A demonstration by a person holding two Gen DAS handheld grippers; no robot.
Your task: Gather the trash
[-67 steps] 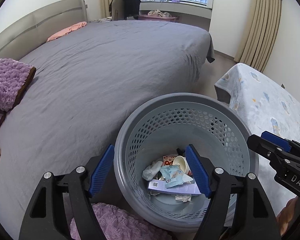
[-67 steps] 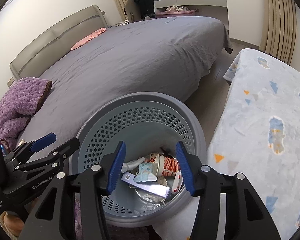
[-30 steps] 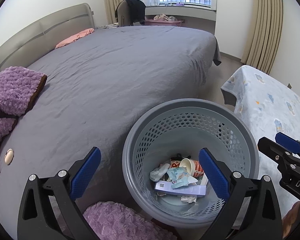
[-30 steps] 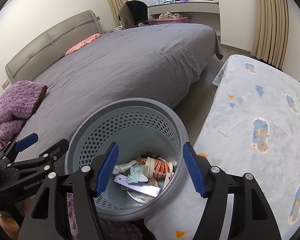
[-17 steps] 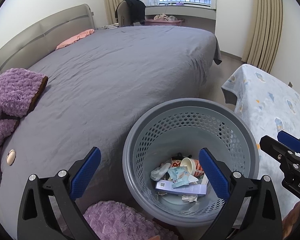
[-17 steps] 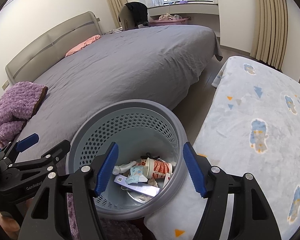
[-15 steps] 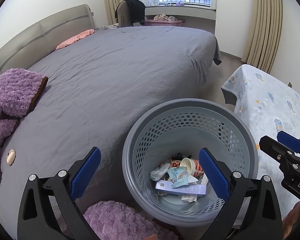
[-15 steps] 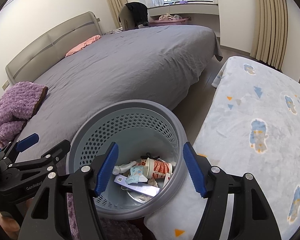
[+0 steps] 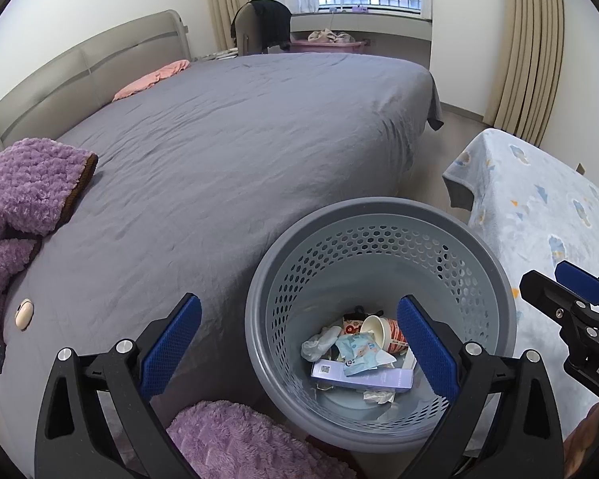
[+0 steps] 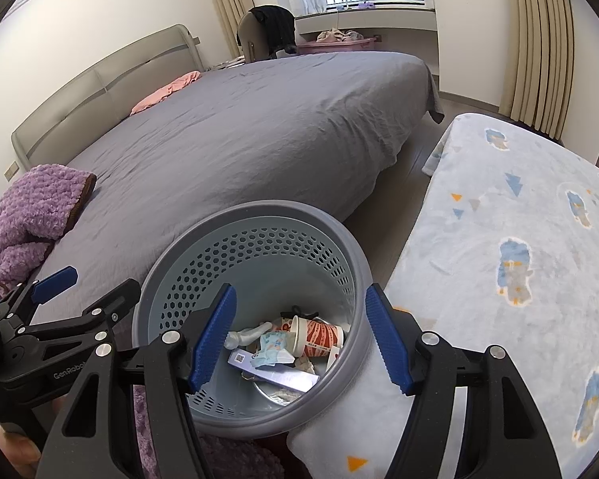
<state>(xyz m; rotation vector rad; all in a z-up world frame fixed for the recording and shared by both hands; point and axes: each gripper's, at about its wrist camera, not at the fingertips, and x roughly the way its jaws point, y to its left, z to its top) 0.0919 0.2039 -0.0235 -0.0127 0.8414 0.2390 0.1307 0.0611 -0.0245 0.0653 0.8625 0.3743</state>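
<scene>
Grey perforated plastic is framing the haul: the basket (image 9: 379, 219) is sitting between bed and blanket, trash (image 9: 359, 349) piled at its bottom. Since two seconds ago the left gripper (image 9: 299, 343) has spread from narrower to wide and both have drawn back; the right gripper (image 10: 299, 339), at three o'clock of it, is hanging spread and empty too. Judging by that, a drop is finished.

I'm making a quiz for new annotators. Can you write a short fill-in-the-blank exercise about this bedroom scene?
1. The paper cup lies on its side inside the grey ____.
2. The big bed is covered by a ____ sheet.
3. Both the left gripper and the right gripper stand ____, holding nothing.

Missing words: basket; grey; open
</scene>
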